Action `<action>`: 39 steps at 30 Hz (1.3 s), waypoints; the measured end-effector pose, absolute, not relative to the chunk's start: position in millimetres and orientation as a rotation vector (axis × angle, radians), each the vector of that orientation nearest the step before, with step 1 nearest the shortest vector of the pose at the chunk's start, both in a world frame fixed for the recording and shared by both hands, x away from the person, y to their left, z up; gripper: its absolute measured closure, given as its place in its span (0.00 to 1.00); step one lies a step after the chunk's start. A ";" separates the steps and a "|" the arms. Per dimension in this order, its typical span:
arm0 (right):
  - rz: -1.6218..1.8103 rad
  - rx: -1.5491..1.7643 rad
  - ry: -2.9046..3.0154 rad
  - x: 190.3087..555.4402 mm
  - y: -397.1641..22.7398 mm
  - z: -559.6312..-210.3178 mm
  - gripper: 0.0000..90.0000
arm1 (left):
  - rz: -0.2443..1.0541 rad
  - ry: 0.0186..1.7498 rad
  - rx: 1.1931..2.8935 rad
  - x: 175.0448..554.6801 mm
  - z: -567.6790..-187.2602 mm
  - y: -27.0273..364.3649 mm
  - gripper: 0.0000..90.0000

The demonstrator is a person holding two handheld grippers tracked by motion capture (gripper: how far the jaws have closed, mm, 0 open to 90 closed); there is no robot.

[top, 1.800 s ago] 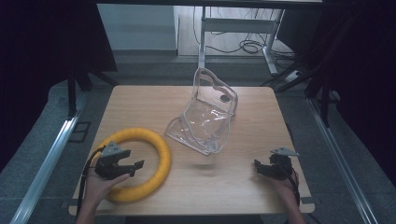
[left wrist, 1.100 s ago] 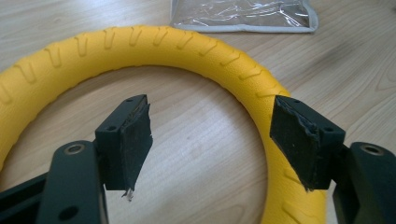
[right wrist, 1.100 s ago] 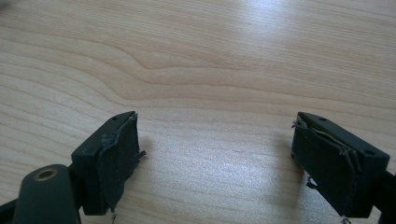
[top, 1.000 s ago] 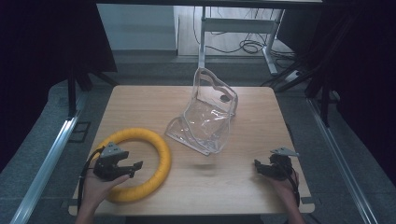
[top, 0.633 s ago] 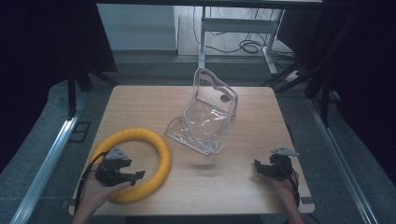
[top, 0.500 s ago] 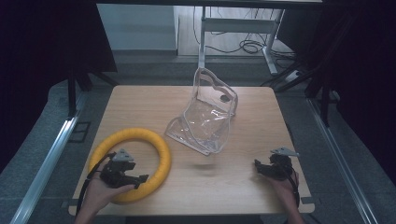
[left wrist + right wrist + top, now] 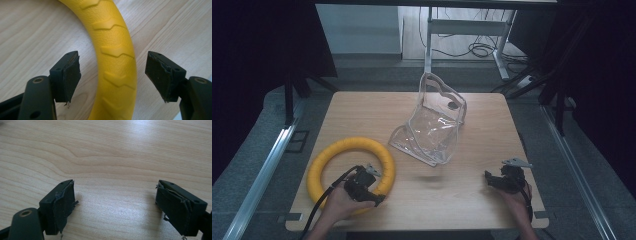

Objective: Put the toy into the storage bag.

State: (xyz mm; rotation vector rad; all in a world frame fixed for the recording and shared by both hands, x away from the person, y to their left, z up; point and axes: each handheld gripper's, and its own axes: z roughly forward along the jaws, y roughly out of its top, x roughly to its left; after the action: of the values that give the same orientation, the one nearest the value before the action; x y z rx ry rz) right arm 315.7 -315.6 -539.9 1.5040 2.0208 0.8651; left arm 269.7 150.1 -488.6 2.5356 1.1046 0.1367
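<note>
A yellow ring point(image 7: 352, 145) with a chevron-ribbed surface lies flat on the wooden table point(image 7: 362, 110) at the front left. My left gripper point(image 7: 378, 187) straddles its near-right arc. In the left gripper view the ring point(image 7: 115, 50) runs between the two pads point(image 7: 71, 75), with a gap on each side. The jaws have just been opening and stand open around the ring. My right gripper point(image 7: 489, 180) rests at the front right, open over bare wood point(image 7: 115, 157), nothing between its fingers point(image 7: 62, 202).
A clear plastic bag point(image 7: 432, 125) with a handle stands slumped mid-table, beyond both grippers. Metal rails run along the floor at both sides of the table. A desk frame and cables sit behind its far edge.
My left hand has slid to the right and nearer along the ring, to its near-right arc. The ring, the bag and the right gripper have stayed put.
</note>
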 end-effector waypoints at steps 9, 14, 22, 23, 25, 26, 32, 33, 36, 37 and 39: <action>0.862 1.508 2.015 315.8 -315.8 -539.9 0.18 | 0.134 1.152 2.600 277.4 -500.0 139.9 0.39; 0.859 1.513 2.011 315.7 -315.9 -539.8 0.18 | 0.102 1.151 2.628 279.4 -504.0 136.8 0.45; 0.858 1.519 2.007 315.7 -315.9 -539.8 0.18 | 0.074 1.138 2.576 280.7 -505.5 138.5 0.54; 0.858 1.519 2.007 315.7 -315.9 -539.8 0.18 | 0.067 1.138 2.562 280.2 -505.9 140.2 0.55; 0.858 1.521 2.006 315.7 -315.9 -539.8 0.18 | 0.047 1.135 2.535 279.5 -506.3 143.7 0.55; 0.858 1.521 2.006 315.7 -315.9 -539.8 0.18 | 0.043 1.128 2.535 279.6 -506.3 145.1 0.55; 0.857 1.521 2.003 315.8 -316.2 -539.9 0.18 | 0.018 1.114 2.395 276.8 -494.2 161.3 0.55; 0.856 1.521 2.003 315.8 -316.3 -539.9 0.18 | 0.010 1.108 2.325 275.7 -486.4 169.3 0.55; 0.853 1.522 2.001 315.8 -316.6 -539.9 0.18 | 0.023 1.098 2.214 272.0 -472.9 182.8 0.56; 0.853 1.522 2.001 315.8 -316.6 -539.9 0.18 | 0.023 1.098 2.214 272.0 -472.9 182.8 0.56; 0.852 1.526 2.000 315.8 -316.4 -539.8 0.18 | 0.046 1.095 2.169 269.7 -465.0 188.7 0.56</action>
State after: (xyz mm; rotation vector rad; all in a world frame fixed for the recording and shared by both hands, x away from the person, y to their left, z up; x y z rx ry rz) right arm 315.8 -316.4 -539.8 1.5258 1.9995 0.8520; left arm 269.7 188.7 -465.0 2.1688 1.0948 0.0459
